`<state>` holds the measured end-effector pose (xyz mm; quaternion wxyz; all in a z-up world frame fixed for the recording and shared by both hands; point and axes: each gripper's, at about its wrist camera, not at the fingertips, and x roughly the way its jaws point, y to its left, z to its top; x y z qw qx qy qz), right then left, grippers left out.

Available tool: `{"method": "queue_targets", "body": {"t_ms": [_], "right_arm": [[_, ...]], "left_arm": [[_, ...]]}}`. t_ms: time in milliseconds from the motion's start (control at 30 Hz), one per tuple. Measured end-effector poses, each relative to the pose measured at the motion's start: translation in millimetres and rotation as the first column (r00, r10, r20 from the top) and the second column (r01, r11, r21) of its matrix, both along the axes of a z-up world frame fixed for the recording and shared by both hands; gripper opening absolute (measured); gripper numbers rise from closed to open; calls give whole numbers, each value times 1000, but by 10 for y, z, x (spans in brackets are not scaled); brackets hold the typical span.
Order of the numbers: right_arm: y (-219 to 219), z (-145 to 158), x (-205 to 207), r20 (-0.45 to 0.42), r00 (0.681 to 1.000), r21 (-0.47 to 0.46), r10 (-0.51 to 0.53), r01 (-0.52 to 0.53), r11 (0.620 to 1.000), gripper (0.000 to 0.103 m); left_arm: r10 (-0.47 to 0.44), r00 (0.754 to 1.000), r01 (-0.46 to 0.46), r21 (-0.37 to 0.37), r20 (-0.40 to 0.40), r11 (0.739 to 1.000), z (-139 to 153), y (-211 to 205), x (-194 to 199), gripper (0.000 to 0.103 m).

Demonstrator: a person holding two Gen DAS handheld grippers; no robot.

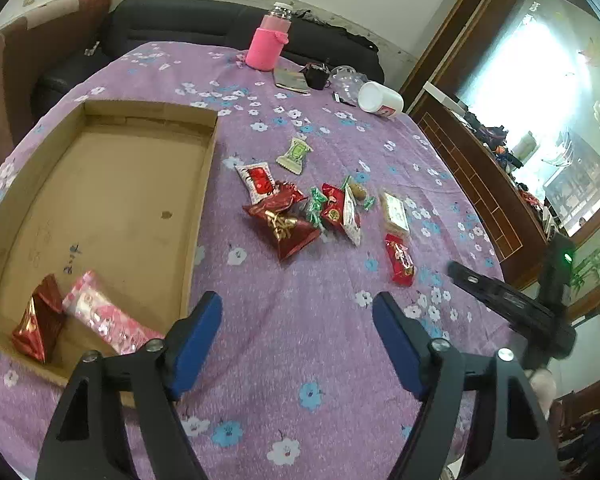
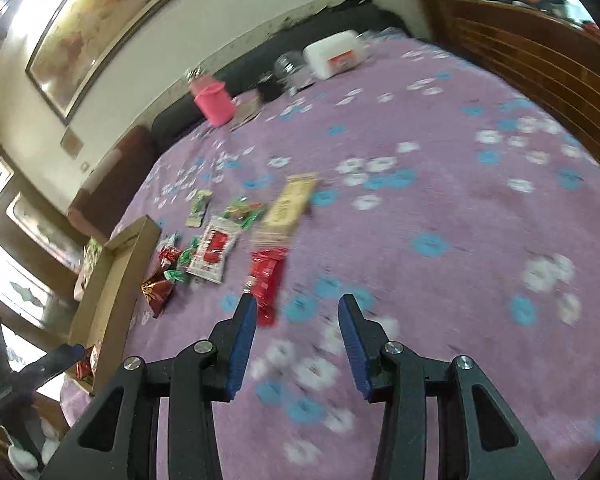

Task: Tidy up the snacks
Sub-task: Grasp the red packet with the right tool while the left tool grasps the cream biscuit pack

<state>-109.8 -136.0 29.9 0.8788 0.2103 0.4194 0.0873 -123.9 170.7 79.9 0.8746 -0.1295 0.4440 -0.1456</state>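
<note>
A shallow cardboard box (image 1: 204,168) lies on the purple flowered tablecloth at the left. It holds a red foil packet (image 1: 40,320) and a pink packet (image 1: 100,316) in its near corner. Several snacks lie loose to its right: a dark red foil pouch (image 1: 286,226), a red-and-white packet (image 1: 258,180), a green packet (image 1: 296,154), a beige bar (image 1: 396,212) and a small red bar (image 1: 400,260). My left gripper (image 1: 298,320) is open and empty, near the box's near right corner. My right gripper (image 2: 297,320) is open and empty, just right of the red bar (image 2: 266,280). The box (image 2: 116,276) shows at the left in the right wrist view.
A pink bottle (image 1: 266,46), a white jar on its side (image 1: 380,100), a small black object (image 1: 316,76) and a clear container (image 1: 346,78) stand at the table's far edge. A dark sofa (image 1: 180,20) is behind. A wooden cabinet (image 1: 480,184) runs along the right.
</note>
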Motion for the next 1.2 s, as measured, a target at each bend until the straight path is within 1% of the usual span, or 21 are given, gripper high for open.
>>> {"method": "queue_targets", "body": {"t_ms": [100,200,267,300,333,367,433,500,533,600,667,733,767,867,900,967,1067,1133,1167,1200], "right_arm": [[248,-74,210,-13,999,-26,43,-43,999,45],[413,-159,367,-31,997,-69,70,-72,995,45],[516,-248,441,-57,995,-115,81,-87,990,45],[528,-239,430,-40,996,-138,77,-81,987,40],[532,-252,435,-53,995,-150,82,-89,985,29],[520,-254,413,-52,995,-146,84,-91,985,20],[442,-251,349,-52,996,-127,69,-75,989,19],[337,-239,250,-39,998,-122,39,-43,992,20],[278,-238,201,-34,999,-108,30,-33,994,20],[121,-258,68,-23,1000,-47,11,-13,999,20],[10,-274,-20,-12,1000,-8,-2,2,1000,20],[-78,-272,-88,4,1000,18,-15,15,1000,20],[-108,-269,-112,13,1000,31,-19,18,999,20],[-233,-232,-110,41,998,60,-49,46,997,20],[-271,-227,-106,41,997,75,-58,54,996,20],[-375,-203,-132,54,995,124,-78,70,990,20],[-519,-148,-199,89,991,189,-101,83,979,21],[-609,-146,-217,87,990,227,-113,91,970,22],[-635,-165,-207,82,990,249,-114,90,964,22],[-653,-177,-215,79,990,262,-115,91,961,22]], "left_arm": [[-23,1000,23,11,8,1000,44,-83,88,76],[-57,998,56,37,31,998,110,-225,245,76],[-80,996,77,58,39,995,129,-347,366,76],[-94,995,90,69,43,993,125,-412,417,76],[-104,993,100,85,48,991,115,-493,483,76],[-109,993,104,94,48,990,101,-546,523,76],[-140,989,135,102,47,986,56,-701,639,72],[-167,985,160,140,36,977,-16,-902,759,71],[-190,981,181,168,37,969,-58,-1016,814,71],[-222,974,209,216,37,954,-137,-1191,909,71],[-230,973,214,259,29,942,-249,-1331,1041,71],[-215,976,203,303,7,931,-352,-1443,1168,71],[-216,976,204,307,5,930,-351,-1476,1181,71],[-272,961,250,284,41,926,-230,-1690,1145,71],[-299,953,274,287,46,918,-201,-1808,1146,71],[-343,939,319,300,31,899,-213,-2036,1205,71],[-385,923,362,334,2,870,-322,-2301,1399,71],[-380,925,366,348,-31,863,-425,-2386,1533,71],[-384,922,375,347,-47,859,-480,-2420,1585,71],[-394,917,388,357,-60,850,-539,-2451,1623,71]]}}
